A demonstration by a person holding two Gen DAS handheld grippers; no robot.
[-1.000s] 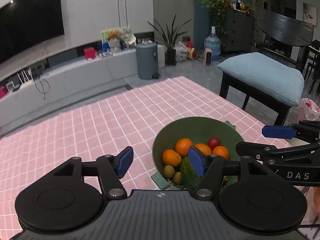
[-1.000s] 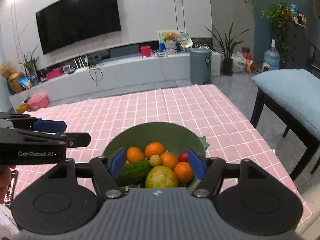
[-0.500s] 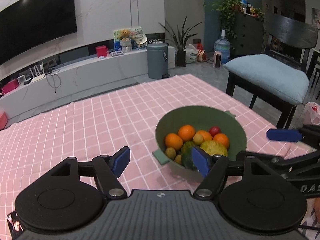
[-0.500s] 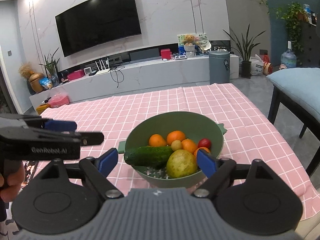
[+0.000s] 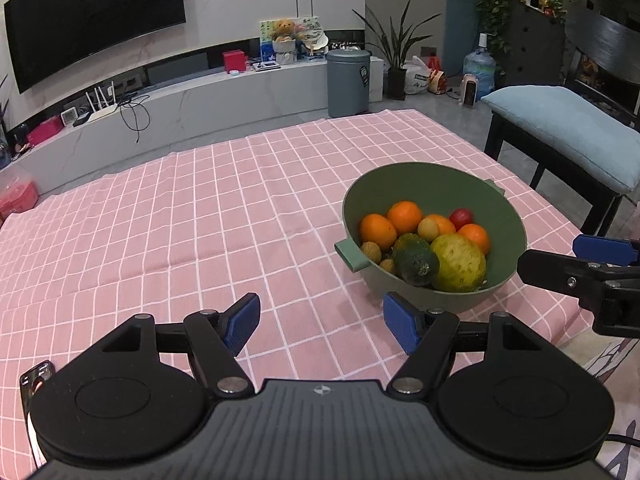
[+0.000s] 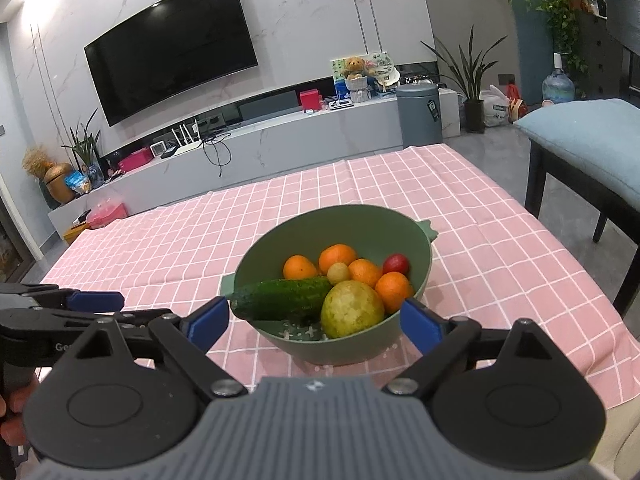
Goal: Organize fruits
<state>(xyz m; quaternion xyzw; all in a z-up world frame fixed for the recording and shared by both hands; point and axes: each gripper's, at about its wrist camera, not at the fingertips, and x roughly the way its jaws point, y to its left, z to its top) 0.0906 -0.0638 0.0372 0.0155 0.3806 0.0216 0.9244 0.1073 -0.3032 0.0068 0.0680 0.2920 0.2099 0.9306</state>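
A green bowl (image 5: 436, 184) (image 6: 280, 232) with side handles stands on the pink checked tablecloth (image 5: 200, 220). In it lie several oranges (image 6: 340, 256), a cucumber (image 6: 284, 298), a big yellow-green fruit (image 6: 352, 308), a small red fruit (image 6: 396, 263) and small brown ones (image 5: 371, 252). My left gripper (image 5: 322, 324) is open over bare cloth, just left of and before the bowl. My right gripper (image 6: 316, 324) is right in front of the bowl. Its jaws are opening, and the bowl's near wall shows between the blue pads, which do not press on it.
The table's right edge (image 6: 600, 312) and near corner lie close to the bowl. A dark chair with a blue cushion (image 5: 568, 128) stands beyond that edge. A hand (image 6: 12, 408) holds the left gripper (image 6: 92, 302). Pink cloth stretches left of the bowl.
Both grippers have drawn back from the bowl, which looks farther off. The left finger that overlapped the bowl is now clear of it. The right jaws have widened.
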